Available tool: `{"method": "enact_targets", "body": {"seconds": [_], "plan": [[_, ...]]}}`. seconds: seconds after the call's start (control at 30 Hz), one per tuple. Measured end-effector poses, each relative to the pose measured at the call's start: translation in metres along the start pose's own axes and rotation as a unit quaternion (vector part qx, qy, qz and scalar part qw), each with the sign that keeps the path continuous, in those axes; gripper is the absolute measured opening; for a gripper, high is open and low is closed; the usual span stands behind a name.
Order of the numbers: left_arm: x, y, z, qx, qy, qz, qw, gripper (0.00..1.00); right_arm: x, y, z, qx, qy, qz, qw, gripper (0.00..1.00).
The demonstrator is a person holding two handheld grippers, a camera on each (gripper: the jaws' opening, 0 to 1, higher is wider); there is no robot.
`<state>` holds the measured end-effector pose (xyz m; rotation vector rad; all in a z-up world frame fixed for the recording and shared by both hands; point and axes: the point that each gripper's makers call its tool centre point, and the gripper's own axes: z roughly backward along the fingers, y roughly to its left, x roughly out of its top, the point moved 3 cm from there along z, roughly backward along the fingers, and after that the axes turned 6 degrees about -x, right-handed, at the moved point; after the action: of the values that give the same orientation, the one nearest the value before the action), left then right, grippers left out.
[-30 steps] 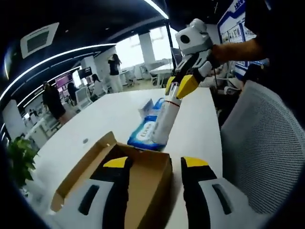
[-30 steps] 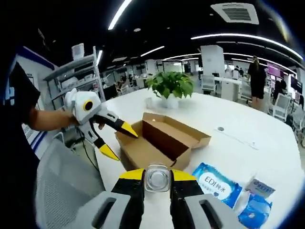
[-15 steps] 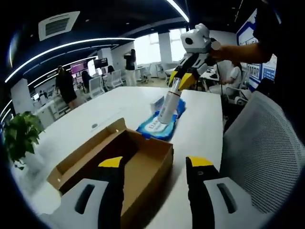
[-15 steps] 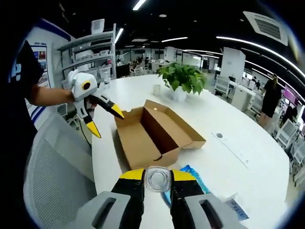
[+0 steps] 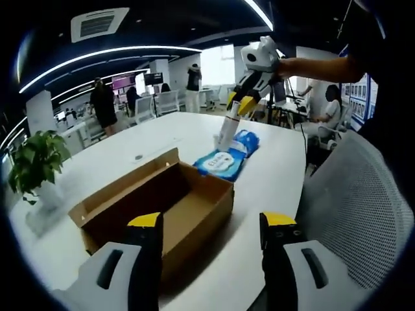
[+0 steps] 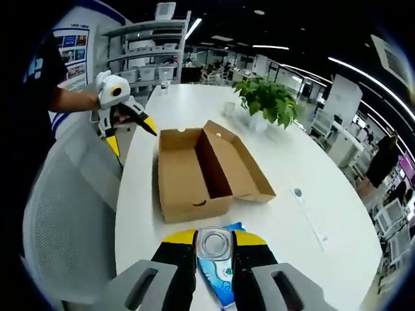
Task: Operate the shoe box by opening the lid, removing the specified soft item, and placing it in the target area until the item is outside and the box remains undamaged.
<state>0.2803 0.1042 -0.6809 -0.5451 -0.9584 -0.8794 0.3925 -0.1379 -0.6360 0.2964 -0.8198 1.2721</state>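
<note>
The brown cardboard shoe box (image 5: 170, 202) lies open on the white table (image 5: 272, 175), lid folded back, and its inside looks bare. My left gripper (image 5: 211, 223) is open just in front of the box's near corner, holding nothing. In the right gripper view the box (image 6: 194, 170) sits ahead, with the left gripper (image 6: 131, 135) open beyond its left end. My right gripper (image 6: 214, 238) is shut on a white tube (image 6: 214, 245). In the left gripper view the right gripper (image 5: 237, 103) holds that tube (image 5: 226, 133) upright over the blue wipes packs (image 5: 224, 161).
A grey mesh chair (image 6: 61, 214) stands at the table's edge beside the box. A potted plant (image 6: 269, 100) sits at the far side of the table. A blue wipes pack (image 6: 217, 275) lies under the right gripper. People stand at desks in the background.
My right gripper, tube still in it, has risen and drawn away from the box, over the wipes packs. My left gripper has pulled back from the box a little, still open.
</note>
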Motion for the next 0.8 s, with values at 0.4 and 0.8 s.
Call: {"method": "enact_targets", "body": {"seconds": [0.4,0.8], "plan": [[-0.017,-0.013,0.019,0.020,0.002,0.021,0.9996,0.63,-0.008,-0.038,-0.013,0.012,0.012,0.043,0.9990,0.15],[-0.023,-0.021,0.027,0.049,0.001,0.034,0.9982,0.66,-0.021,-0.072,-0.035,0.013,0.033,0.071,0.9968,0.15]]}}
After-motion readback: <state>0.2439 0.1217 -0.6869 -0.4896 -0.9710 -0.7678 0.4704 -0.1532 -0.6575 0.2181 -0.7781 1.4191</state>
